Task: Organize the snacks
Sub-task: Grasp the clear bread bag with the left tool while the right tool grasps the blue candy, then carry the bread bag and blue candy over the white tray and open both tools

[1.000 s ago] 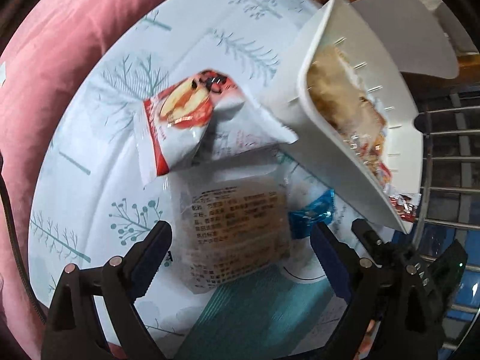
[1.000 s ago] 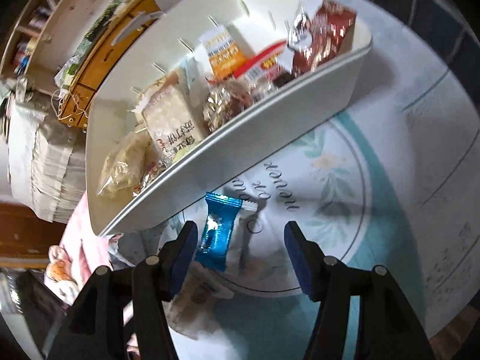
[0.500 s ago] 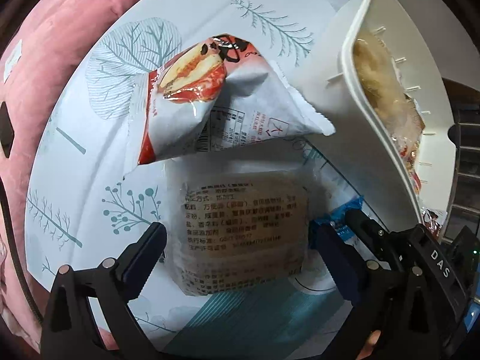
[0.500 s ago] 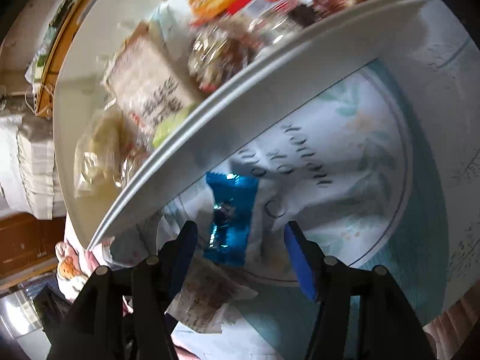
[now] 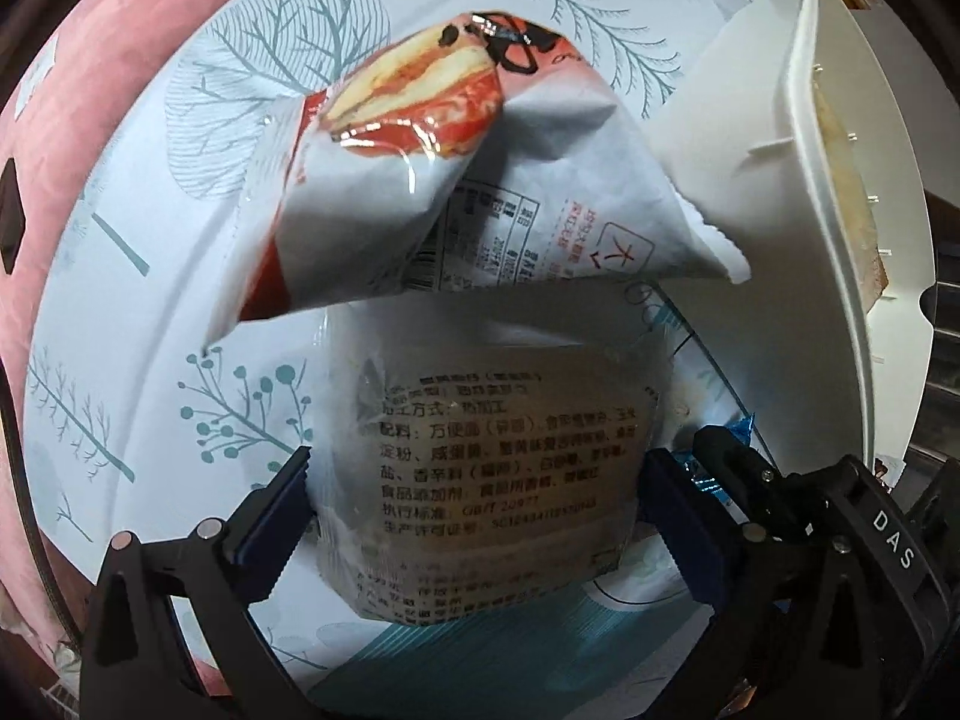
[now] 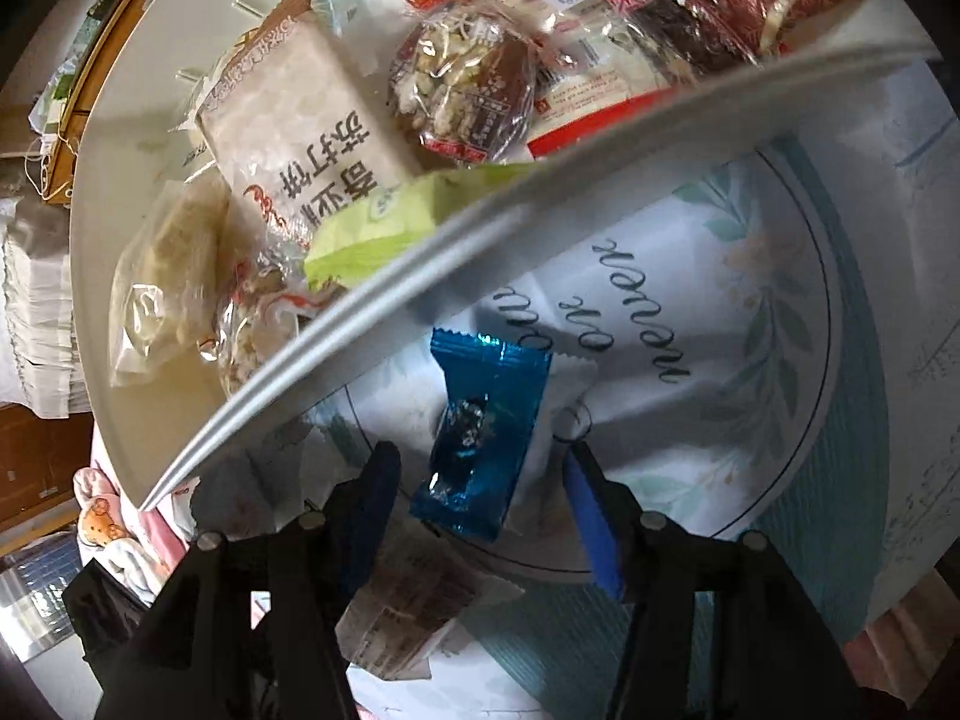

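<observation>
My left gripper (image 5: 474,492) is open, its jaws on either side of a clear packet with black print (image 5: 492,468) that lies on the printed cloth. A red-and-white cake packet (image 5: 444,180) lies just beyond it. My right gripper (image 6: 480,480) is open around a small blue foil packet (image 6: 486,426), beside the white bin's wall (image 6: 456,246). A corner of the blue packet shows in the left view (image 5: 741,427). The white bin (image 5: 822,240) holds several snack packets, among them a cracker pack (image 6: 306,138) and a green one (image 6: 384,222).
The printed cloth (image 6: 750,324) covers the surface. A pink cushion (image 5: 78,120) borders it on the left. Wooden furniture (image 6: 90,60) and stacked white items (image 6: 36,300) lie beyond the bin. My right gripper's black frame (image 5: 840,516) is close to my left gripper's right finger.
Both grippers moved forward and down. The clear packet now lies between the left jaws, and the blue packet between the right jaws. The bin looms closer.
</observation>
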### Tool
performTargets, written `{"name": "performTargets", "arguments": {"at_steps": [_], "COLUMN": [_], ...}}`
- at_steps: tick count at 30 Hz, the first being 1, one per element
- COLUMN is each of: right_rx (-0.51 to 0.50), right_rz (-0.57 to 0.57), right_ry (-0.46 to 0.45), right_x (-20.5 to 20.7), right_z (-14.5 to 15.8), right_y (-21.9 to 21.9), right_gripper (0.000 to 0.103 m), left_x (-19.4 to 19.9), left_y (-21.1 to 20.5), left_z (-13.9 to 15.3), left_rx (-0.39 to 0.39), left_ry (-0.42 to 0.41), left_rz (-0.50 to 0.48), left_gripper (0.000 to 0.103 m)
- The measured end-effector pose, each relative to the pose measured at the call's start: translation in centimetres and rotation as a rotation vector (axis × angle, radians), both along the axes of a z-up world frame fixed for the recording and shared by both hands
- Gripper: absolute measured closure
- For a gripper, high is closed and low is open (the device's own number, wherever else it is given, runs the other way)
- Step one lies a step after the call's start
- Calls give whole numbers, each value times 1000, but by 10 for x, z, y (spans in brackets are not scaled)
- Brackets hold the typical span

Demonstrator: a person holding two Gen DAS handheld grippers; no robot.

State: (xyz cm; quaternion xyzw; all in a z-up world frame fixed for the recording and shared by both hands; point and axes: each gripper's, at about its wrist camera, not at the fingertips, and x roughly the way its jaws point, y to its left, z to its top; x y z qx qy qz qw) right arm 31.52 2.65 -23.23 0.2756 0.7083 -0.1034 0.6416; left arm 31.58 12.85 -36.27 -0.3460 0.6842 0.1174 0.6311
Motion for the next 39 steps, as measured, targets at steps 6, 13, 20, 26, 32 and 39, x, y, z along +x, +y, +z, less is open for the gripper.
{"name": "performTargets", "arguments": {"at_steps": [6,13,20,26,32,39], "right_rx": [-55,-54,-40,-43,-22,-41], "right_rz": [19,12,-31,-65,-76,-28], "right_ry": [9,-13,-34,-38,-69,-161], "right_x": [8,-2,-29,-50,-65,-80], "right_z": [2,3,1,0,0,15], "right_y": [3,-13,-26,-28,-28,-47], "right_gripper": [64,71,73,73,73,73], "left_x": [4,9,-2,-17,-21,-19], "left_y": [-6,-10,-2,4,9,-8], "left_z": [-5,5,7,8,26,62], "left_rx": [1,-9,-4,2,38,37], "left_ry": [3,-39,-38,-23,-47,-182], "left_rz": [-9,-43,-96,-159,-222,-264], "left_gripper": [1,22,24,24,24,24]}}
